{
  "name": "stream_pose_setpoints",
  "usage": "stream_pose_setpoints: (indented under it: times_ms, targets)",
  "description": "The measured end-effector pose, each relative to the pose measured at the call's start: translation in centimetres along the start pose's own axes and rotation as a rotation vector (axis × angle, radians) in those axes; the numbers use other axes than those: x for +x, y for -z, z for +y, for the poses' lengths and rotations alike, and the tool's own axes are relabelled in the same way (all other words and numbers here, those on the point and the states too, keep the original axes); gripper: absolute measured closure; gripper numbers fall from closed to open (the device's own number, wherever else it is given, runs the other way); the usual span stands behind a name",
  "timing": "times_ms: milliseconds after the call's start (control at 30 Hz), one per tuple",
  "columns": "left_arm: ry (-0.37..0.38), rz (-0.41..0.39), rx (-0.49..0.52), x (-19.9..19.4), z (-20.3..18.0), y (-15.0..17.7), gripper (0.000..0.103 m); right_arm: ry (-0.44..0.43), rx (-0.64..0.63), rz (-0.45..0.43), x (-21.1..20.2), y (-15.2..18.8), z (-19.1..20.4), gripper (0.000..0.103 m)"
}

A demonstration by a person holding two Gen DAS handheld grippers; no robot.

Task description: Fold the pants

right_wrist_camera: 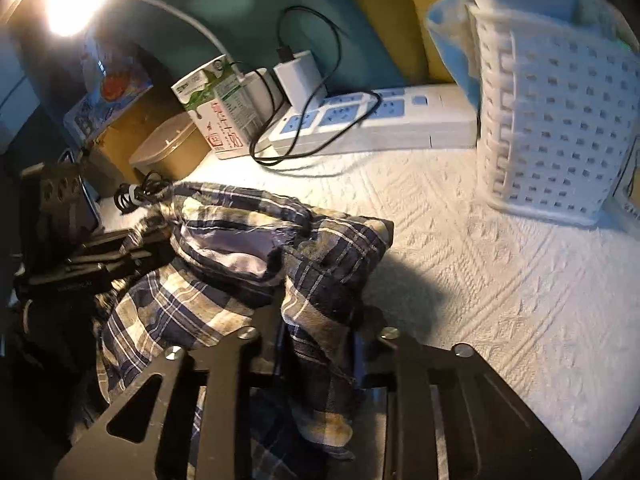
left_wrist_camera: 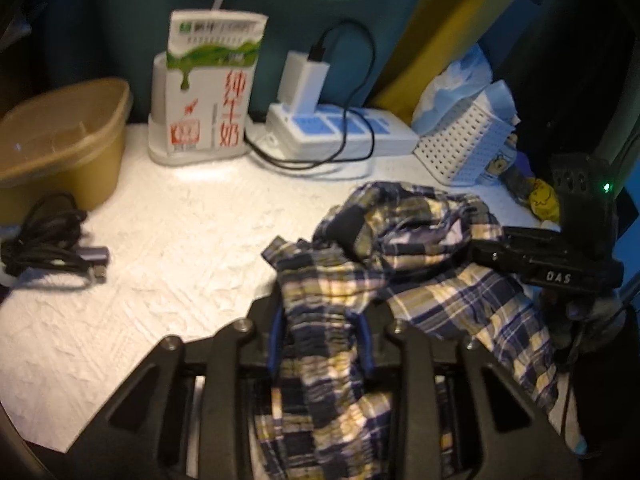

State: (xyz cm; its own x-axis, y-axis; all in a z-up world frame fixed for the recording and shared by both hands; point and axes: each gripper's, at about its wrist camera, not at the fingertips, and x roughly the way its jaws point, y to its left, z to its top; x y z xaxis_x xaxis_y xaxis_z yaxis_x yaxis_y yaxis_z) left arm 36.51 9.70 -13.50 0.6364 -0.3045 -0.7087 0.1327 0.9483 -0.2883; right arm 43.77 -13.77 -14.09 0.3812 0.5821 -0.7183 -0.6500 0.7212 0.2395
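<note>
pants point(left_wrist_camera: 420, 264) lie bunched on my white table point(left_wrist_camera: 180, 248), no clean fold visible. left gripper point(left_wrist_camera: 320, 344) grasps one bunched edge, right gripper point(right_wrist_camera: 316, 344) grasps another. i judge folding barely begun; spreading and folding remain.

I see a white textured tabletop point(left_wrist_camera: 180, 240) carrying plaid pants point(left_wrist_camera: 420, 248), a milk carton point(left_wrist_camera: 208, 92), power strip point(left_wrist_camera: 340, 130), white basket point(right_wrist_camera: 556, 120), brown bowl point(left_wrist_camera: 60, 140) and coiled cable point(left_wrist_camera: 48, 240).
</note>
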Motion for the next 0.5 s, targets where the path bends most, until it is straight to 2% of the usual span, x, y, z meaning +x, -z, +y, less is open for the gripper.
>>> stream_pose_setpoints:
  times_ms: [100, 267, 500]
  targets:
    - [-0.006, -0.039, 0.027, -1.2, -0.8, 0.1, 0.075, 0.043, -0.053, -0.049, -1.8, -0.2, 1.6, 0.083]
    - [-0.007, -0.166, 0.06, -5.1, -2.2, 0.3, 0.075, 0.103, -0.138, -0.159, -6.5, -0.4, 4.7, 0.083]
    - [0.009, -0.298, 0.078, -11.4, -4.1, 0.4, 0.075, 0.14, -0.223, -0.289, -13.4, -0.2, 9.5, 0.083]
